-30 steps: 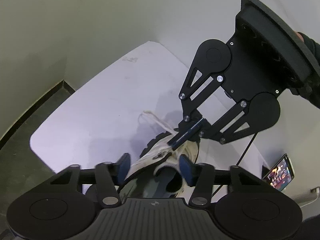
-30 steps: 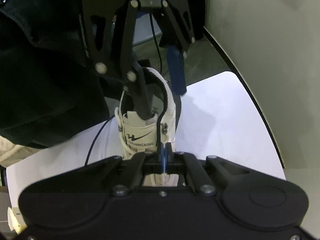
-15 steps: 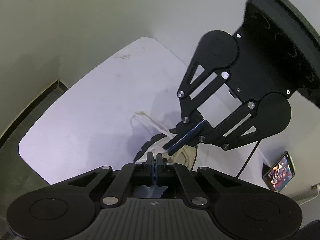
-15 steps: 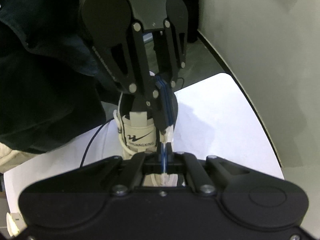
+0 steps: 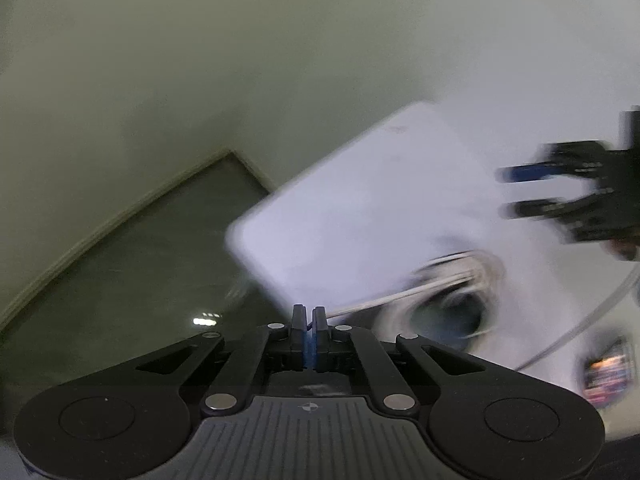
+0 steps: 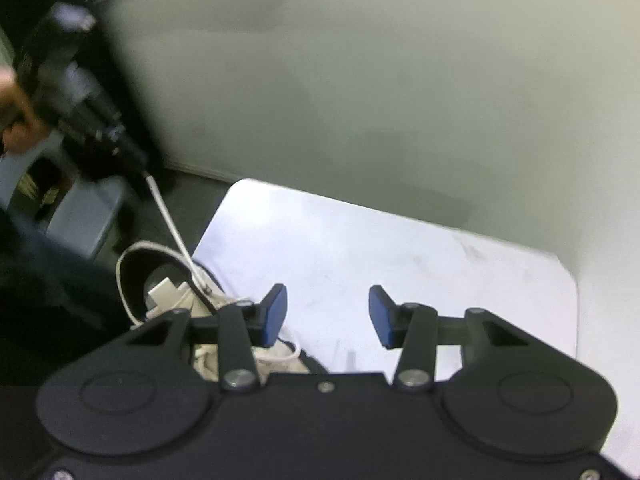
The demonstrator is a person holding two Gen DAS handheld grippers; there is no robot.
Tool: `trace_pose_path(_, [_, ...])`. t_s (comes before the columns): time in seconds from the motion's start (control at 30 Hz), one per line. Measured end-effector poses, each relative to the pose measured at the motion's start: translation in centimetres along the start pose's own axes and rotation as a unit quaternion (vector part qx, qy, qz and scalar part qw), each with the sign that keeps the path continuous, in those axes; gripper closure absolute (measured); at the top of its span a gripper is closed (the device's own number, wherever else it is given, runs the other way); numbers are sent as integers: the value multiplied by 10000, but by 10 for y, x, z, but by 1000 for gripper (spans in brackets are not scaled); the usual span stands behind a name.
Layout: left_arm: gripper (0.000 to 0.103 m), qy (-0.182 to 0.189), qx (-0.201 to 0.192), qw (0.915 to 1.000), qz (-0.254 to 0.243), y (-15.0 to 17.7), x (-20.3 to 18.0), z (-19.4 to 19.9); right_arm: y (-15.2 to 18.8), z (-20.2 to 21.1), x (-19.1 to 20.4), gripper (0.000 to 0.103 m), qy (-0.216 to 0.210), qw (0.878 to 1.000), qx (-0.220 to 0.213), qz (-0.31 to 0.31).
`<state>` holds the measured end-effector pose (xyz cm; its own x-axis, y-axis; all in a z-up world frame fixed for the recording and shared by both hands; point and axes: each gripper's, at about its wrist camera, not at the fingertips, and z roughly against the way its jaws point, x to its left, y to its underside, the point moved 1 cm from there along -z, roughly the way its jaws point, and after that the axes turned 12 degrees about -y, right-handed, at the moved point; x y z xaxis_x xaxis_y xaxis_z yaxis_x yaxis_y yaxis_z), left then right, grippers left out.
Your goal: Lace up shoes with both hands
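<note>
A cream shoe [image 6: 172,292] with a dark lining stands on the white table [image 6: 360,248]; it shows blurred in the left wrist view [image 5: 448,304]. My left gripper [image 5: 308,316] is shut on a white lace [image 5: 384,298] that runs taut from the shoe to its fingertips. In the right wrist view the same lace [image 6: 168,220] stretches up to the left gripper [image 6: 100,136] at the upper left. My right gripper [image 6: 328,314] is open and empty over the table, just right of the shoe. It also shows at the right edge of the left wrist view [image 5: 520,192].
A pale wall [image 6: 380,80] stands behind the table. Dark floor [image 5: 140,272] lies beyond the table's left edge. A phone with a lit screen [image 5: 608,376] lies at the right. A grey chair seat [image 6: 80,216] stands past the shoe.
My left gripper has pulled away from the shoe with the lace, drawing it taut. My right gripper has opened, let go and moved off to the side of the shoe.
</note>
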<state>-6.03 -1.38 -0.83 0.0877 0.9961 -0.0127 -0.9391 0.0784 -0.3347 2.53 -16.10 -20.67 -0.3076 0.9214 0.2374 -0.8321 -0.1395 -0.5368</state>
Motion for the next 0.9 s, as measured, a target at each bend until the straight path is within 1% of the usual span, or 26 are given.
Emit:
trace_pose_path(0.03, [98,-255,17,9996,-69,2,3,-2,7,5,2,59,36,9998,-126,-163])
trace_pose_path(0.07, [89,-356,11,9992,-160,1,1,-2,16,12,6,59,86,9989,-286,-371])
trace_pose_path(0.1, [85,-334,-53,9990,-285,-1,-3,0,24,19,10,59,139,9974,-438,-563])
trace_pose_path(0.13, [81,-253,-176,9987,-404,-3,-8,3,31,24,13,59,185,9958,-568,-691])
trace_pose_path(0.2, [77,29,-340,9974,-633,-8,-18,7,51,37,29,59,243,9889,-954,-1116])
trace_pose_path(0.23, [75,332,-433,9948,-863,-12,-27,5,55,39,33,59,220,9865,-1027,-1254])
trace_pose_path(0.27, [70,635,-525,9906,-1092,-17,-36,4,60,41,38,59,163,9828,-1123,-1455])
trace_pose_path(0.3, [67,953,-620,9844,-1342,-21,-46,2,66,43,45,59,65,9782,-1217,-1681])
trace_pose_path(0.33, [64,1299,-705,9750,-1658,-26,-59,-5,70,42,48,59,-6,9759,-1245,-1790])
trace_pose_path(0.37, [64,1501,-719,9679,-1884,-30,-70,-12,71,40,52,59,-6,9756,-1214,-1830])
trace_pose_path(0.4, [64,1601,-713,9638,-2011,-33,-75,-18,73,38,63,59,46,9759,-1147,-1856])
trace_pose_path(0.5, [60,2112,-711,9399,-2586,-41,-96,-47,75,36,88,59,201,9752,-1021,-1951])
trace_pose_path(0.53, [59,2198,-670,9353,-2692,-41,-96,-56,75,33,97,59,262,9736,-978,-2044])
trace_pose_path(0.6, [59,2373,-594,9251,-2904,-40,-94,-73,72,25,110,57,448,9698,-904,-2219])
trace_pose_path(0.63, [63,2475,-590,9187,-3021,-39,-93,-77,71,21,117,55,553,9676,-869,-2304])
trace_pose_path(0.67, [73,2568,-588,9128,-3121,-38,-92,-80,68,18,121,54,618,9660,-859,-2357])
trace_pose_path(0.7, [77,2655,-595,9084,-3174,-38,-91,-81,65,13,128,54,682,9636,-874,-2432])
trace_pose_path(0.73, [88,2796,-602,9012,-3257,-37,-88,-81,63,9,137,54,744,9602,-913,-2532])
trace_pose_path(0.77, [92,2834,-629,8977,-3315,-35,-88,-78,60,5,146,54,806,9567,-952,-2631])
trace_pose_path(0.8, [95,2865,-682,8934,-3393,-33,-87,-75,58,1,156,54,868,9530,-990,-2730])
trace_pose_path(0.83, [99,2866,-814,8871,-3524,-31,-85,-71,56,-3,164,54,925,9491,-1026,-2830])
trace_pose_path(0.87, [103,2880,-865,8842,-3574,-31,-83,-69,54,-8,170,54,976,9451,-1058,-2933])
trace_pose_path(0.9, [103,2867,-900,8831,-3603,-28,-79,-65,51,-12,177,54,1027,9410,-1089,-3036])
